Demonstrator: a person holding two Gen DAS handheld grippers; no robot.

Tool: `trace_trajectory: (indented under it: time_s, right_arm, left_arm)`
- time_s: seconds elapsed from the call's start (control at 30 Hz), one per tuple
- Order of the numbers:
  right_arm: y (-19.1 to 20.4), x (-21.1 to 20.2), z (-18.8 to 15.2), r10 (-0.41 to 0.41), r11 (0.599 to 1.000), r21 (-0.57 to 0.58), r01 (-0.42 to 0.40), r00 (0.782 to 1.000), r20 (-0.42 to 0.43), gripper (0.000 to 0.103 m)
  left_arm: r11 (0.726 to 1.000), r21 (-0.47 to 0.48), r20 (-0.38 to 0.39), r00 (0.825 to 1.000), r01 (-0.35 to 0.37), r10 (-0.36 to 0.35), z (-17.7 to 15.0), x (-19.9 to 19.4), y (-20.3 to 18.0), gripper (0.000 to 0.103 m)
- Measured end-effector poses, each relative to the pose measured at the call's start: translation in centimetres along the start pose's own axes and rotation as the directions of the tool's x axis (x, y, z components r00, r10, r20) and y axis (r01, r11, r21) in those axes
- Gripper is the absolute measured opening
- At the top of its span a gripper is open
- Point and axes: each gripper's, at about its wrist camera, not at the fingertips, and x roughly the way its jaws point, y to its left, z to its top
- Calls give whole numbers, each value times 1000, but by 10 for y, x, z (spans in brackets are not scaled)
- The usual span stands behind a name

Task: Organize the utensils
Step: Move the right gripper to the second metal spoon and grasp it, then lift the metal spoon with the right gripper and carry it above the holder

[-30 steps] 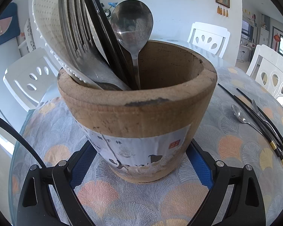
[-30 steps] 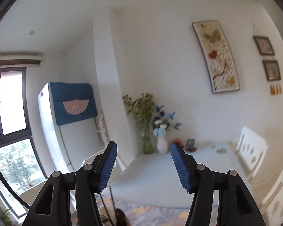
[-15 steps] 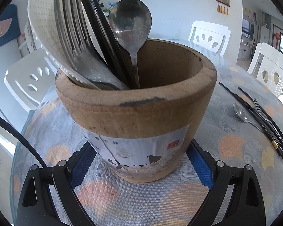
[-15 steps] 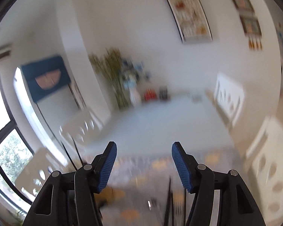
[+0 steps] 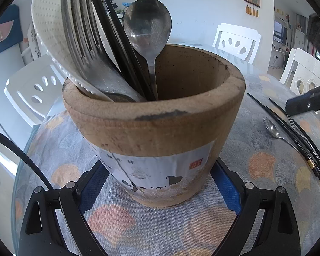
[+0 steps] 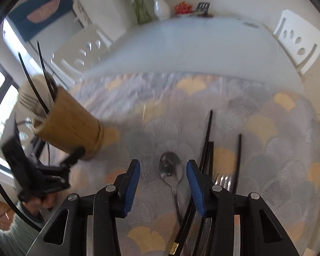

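Left gripper (image 5: 160, 183): blue-padded fingers (image 5: 226, 189) sit either side of the base of the round wooden utensil holder with a white paper label (image 5: 155, 128); pads look pressed against its wall, so it reads as clamped on the holder. Holder stands upright on the grey tablecloth printed with orange and cream fan shapes (image 5: 266, 162).

Inside the holder, all leaning to its left side: white perforated plastic rice paddle (image 5: 51, 32), steel fork (image 5: 85, 49) with tines up, black chopsticks (image 5: 115, 40), steel spoon (image 5: 148, 27) with bowl up.

Right gripper (image 6: 163, 184): jaws part-open and just closing; the small steel spoon lying on the cloth (image 6: 171, 168) has its bowl between the blue pads (image 6: 131, 186), not touching either. Nothing held.

Just right of that spoon, lying lengthwise: black chopsticks with gold bands (image 6: 207, 140), a second steel fork (image 6: 223, 181) partly hidden behind the gripper's right finger, one more black chopstick (image 6: 238, 155) beyond it.

Right wrist view also shows the holder at left, and the person's hand (image 6: 43, 200) on the left gripper's handle. View is motion-blurred
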Motion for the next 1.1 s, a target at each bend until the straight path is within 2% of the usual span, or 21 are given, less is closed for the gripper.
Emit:
trace_trajectory:
  time_s: [0.23,0.4,0.67,1.1]
  right_arm:
    - [-3,29,3,-24,999,-32,21,996,-82,43]
    - [-9,46,2,-48,997,-58,40,990,-135,35]
    - [-13,49,4,-56,995,-87,44,988,-146,34]
    - [4,59,10,-160,976,-176,131,973,-166,34]
  left_arm:
    - [1000,0,0,1000,0,0,0,0,0,95]
    - [1000,0,0,1000,0,0,0,0,0,95]
    - [1000,0,0,1000,0,0,0,0,0,95]
    - [1000,-4,1,1000,5,-5,3,2,-1,95]
